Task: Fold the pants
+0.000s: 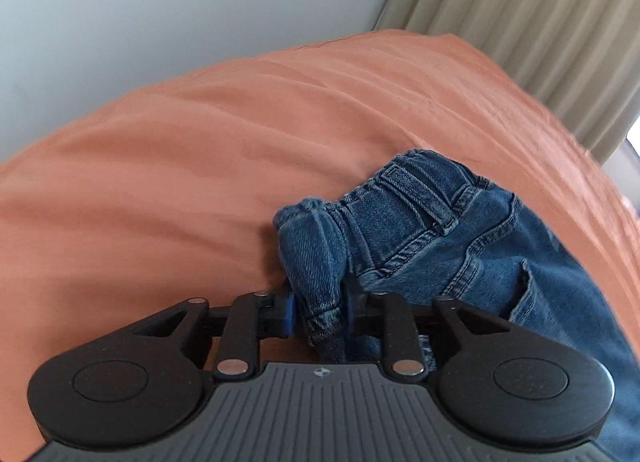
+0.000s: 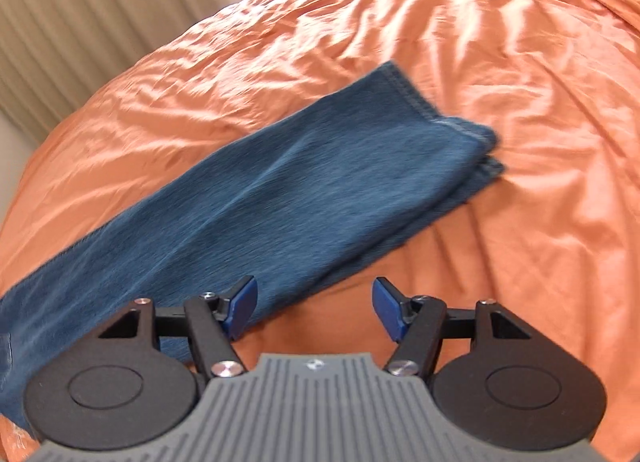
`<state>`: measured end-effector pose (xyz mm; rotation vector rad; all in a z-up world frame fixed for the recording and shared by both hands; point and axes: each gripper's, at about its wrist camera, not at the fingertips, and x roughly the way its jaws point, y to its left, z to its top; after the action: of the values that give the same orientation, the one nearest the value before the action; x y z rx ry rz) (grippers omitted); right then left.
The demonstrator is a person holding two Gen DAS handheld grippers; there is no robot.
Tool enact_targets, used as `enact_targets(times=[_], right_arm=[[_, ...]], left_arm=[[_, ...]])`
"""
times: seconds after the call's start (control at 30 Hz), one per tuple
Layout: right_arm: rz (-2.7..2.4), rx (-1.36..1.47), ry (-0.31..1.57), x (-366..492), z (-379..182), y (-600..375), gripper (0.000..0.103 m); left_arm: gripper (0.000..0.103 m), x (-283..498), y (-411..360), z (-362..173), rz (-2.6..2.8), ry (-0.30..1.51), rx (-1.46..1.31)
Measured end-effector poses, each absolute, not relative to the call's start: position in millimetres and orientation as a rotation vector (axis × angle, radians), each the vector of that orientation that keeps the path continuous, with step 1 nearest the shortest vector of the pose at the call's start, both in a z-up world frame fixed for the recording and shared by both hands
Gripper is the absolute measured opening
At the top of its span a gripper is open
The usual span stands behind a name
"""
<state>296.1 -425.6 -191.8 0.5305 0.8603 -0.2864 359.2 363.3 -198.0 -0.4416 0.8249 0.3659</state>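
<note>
Blue denim pants (image 1: 420,229) lie on an orange bedsheet (image 1: 180,165). In the left wrist view I see the waistband end, with belt loops and seams. My left gripper (image 1: 320,312) is shut on a bunched fold of the waistband and holds it just above the sheet. In the right wrist view the pants' legs (image 2: 280,181) lie stacked and stretched flat, hems at the far right. My right gripper (image 2: 314,308) is open and empty. Its left pad (image 2: 240,304) is over the near edge of the leg and its right pad is over bare sheet.
The wrinkled orange sheet (image 2: 500,101) covers the bed all round the pants. Beige curtains (image 1: 532,21) hang beyond the bed's far edge, also in the right wrist view (image 2: 72,13). A pale wall (image 1: 180,1) stands behind the bed.
</note>
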Motion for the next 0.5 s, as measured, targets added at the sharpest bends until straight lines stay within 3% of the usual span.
enact_targets(times=[0.07, 0.1, 0.5], right_arm=[[-0.309, 0.589, 0.82, 283, -188, -444, 0.059], [-0.317, 0.619, 0.801, 277, -187, -453, 0.057], [-0.349, 0.885, 0.679, 265, -198, -544, 0.039]], left_arm=[[0.052, 359, 353, -182, 0.374, 0.83, -0.349], [0.055, 355, 348, -174, 0.376, 0.826, -0.307], [0.055, 332, 230, -105, 0.122, 0.758, -0.169]])
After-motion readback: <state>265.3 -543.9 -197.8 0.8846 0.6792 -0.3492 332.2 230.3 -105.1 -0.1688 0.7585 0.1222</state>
